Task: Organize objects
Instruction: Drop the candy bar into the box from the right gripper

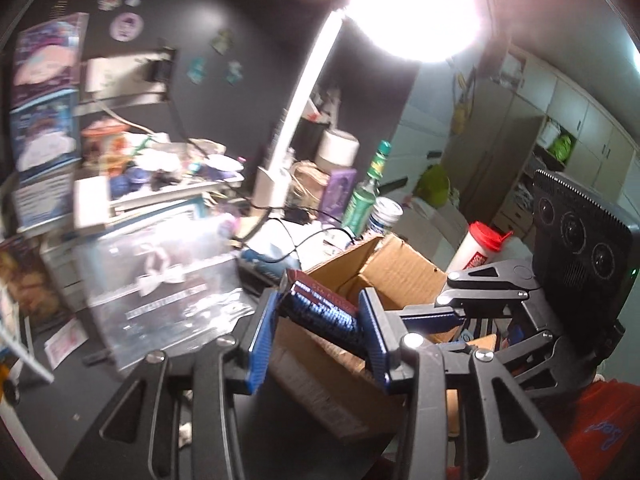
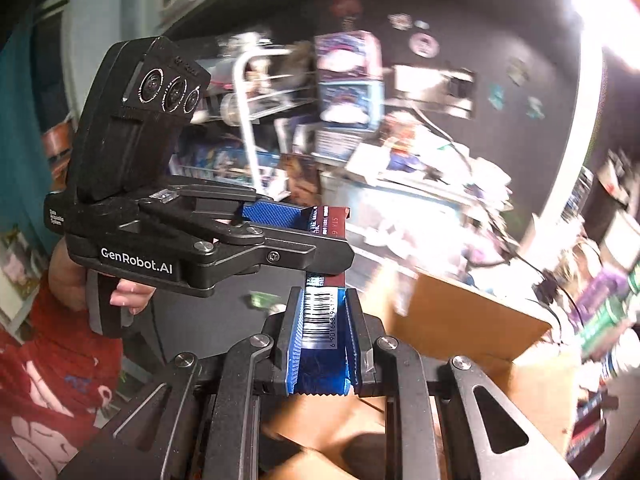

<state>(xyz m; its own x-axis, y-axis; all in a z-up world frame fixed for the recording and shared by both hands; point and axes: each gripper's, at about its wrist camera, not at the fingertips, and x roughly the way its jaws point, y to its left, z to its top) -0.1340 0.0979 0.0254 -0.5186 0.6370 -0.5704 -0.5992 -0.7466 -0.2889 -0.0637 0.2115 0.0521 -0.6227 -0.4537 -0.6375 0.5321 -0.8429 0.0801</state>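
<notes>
A long snack packet, blue and dark red with a barcode, is held by both grippers above an open cardboard box. My right gripper is shut on the packet's near end. My left gripper is shut on its other end, where the packet shows between the blue pads. In the right wrist view the left gripper comes in from the left across the packet. In the left wrist view the right gripper reaches in from the right. The box flap lies below right.
The black desk is cluttered: a clear plastic bag, a white desk lamp with glaring light, a green bottle, a can, a red-lidded cup, stacked boxes on the left.
</notes>
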